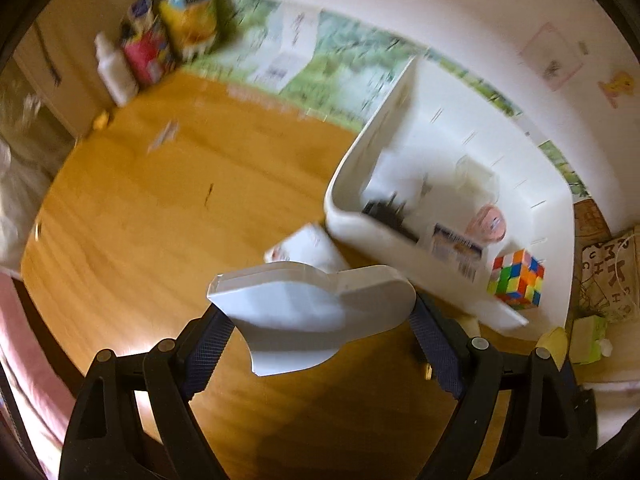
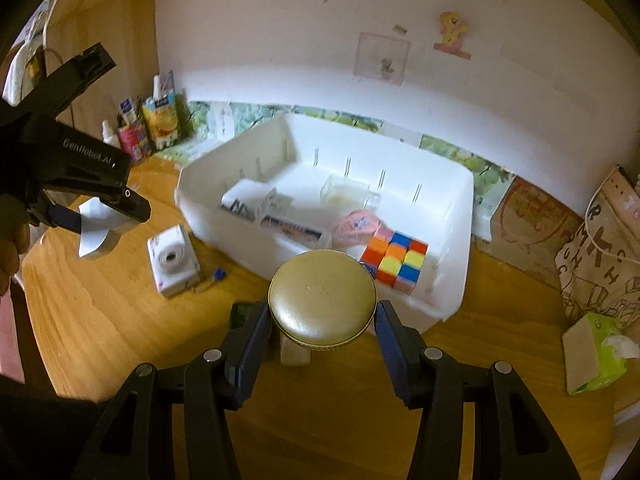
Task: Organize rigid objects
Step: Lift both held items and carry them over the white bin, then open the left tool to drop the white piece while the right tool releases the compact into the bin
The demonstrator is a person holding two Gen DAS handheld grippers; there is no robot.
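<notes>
Left wrist view shows your left tongs [image 1: 320, 312] clamped on a flat white block [image 1: 316, 312] with a notched outline, carried in the air above the worktop [image 1: 160, 208]. Its long axis runs across the tongs, from one finger to the other, with a broad face tilted up toward the camera and a pointed corner hanging down. In the right wrist view your right tongs [image 2: 322, 320] close on a round gold-lidded jar [image 2: 322, 306], lid facing up and pale base below, so its axis is roughly upright; whether the base rests on the worktop I cannot tell.

The step in hand looks like carrying both pieces toward the white bin [image 2: 456, 280], which already holds a colour cube [image 2: 394, 262], a pink item [image 2: 360, 222] and printed boxes. The small white camera [image 2: 174, 262] is not yet in the bin and lies on the worktop near its front wall, lens up.

Next, you likely need to lift each piece over the near rim and lower it into a free compartment between the dividers before loosening.
</notes>
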